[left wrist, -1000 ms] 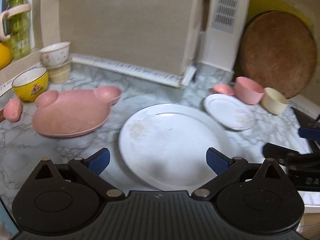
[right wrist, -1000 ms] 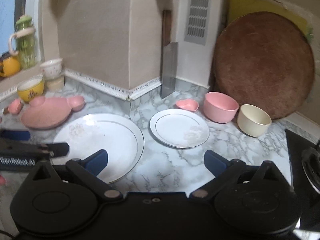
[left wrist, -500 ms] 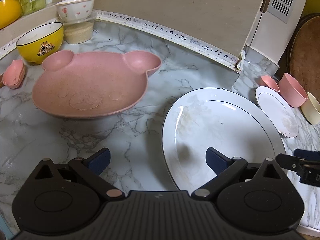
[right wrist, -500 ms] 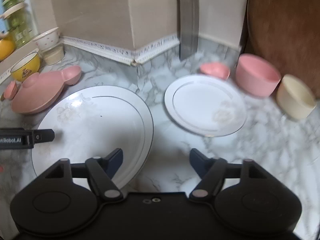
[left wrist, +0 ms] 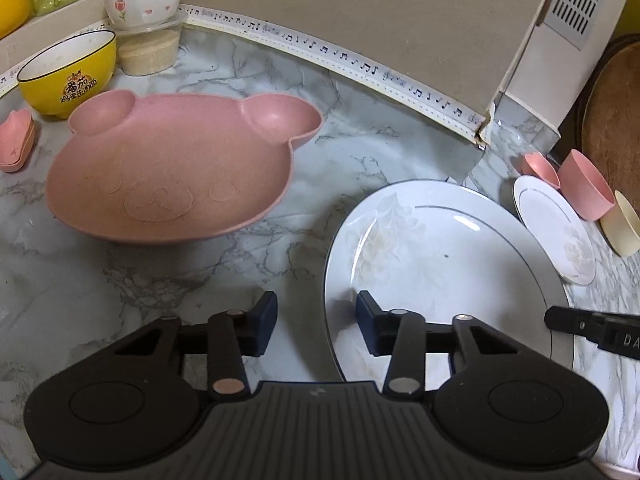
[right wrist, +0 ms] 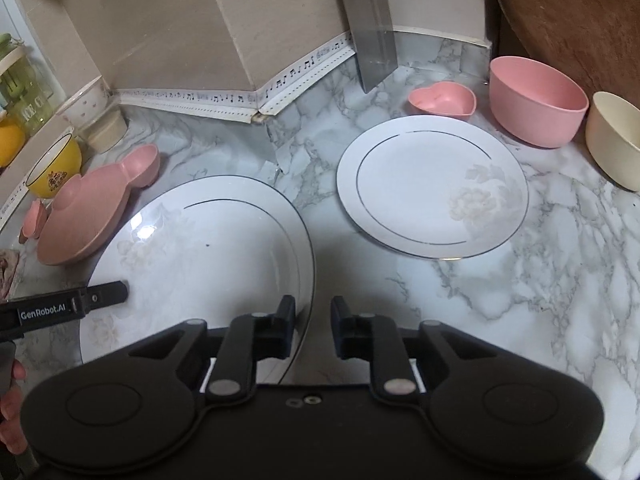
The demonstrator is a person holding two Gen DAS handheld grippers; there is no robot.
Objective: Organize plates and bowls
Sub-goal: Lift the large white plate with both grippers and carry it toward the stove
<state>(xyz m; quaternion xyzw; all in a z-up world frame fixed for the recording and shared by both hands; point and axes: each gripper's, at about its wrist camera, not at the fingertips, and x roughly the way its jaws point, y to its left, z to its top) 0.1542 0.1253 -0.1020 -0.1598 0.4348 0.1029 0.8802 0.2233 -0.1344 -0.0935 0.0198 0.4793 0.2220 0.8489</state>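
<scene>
A large white plate lies on the marble counter. My left gripper straddles its left rim, jaws partly closed with a gap; one finger stands over the plate, one outside. My right gripper straddles its right rim the same way, jaws nearly closed with a small gap. Neither visibly presses the rim. A smaller white plate lies to the right. A pink bear-shaped plate lies to the left.
A pink bowl, cream bowl and pink heart dish stand at the right by a round brown board. A yellow bowl, flowered bowl on a jar, and small pink dishes stand far left.
Both grippers have dropped lower and closer to the large plate, and both jaws have narrowed around its opposite rims. The plate has not moved.
</scene>
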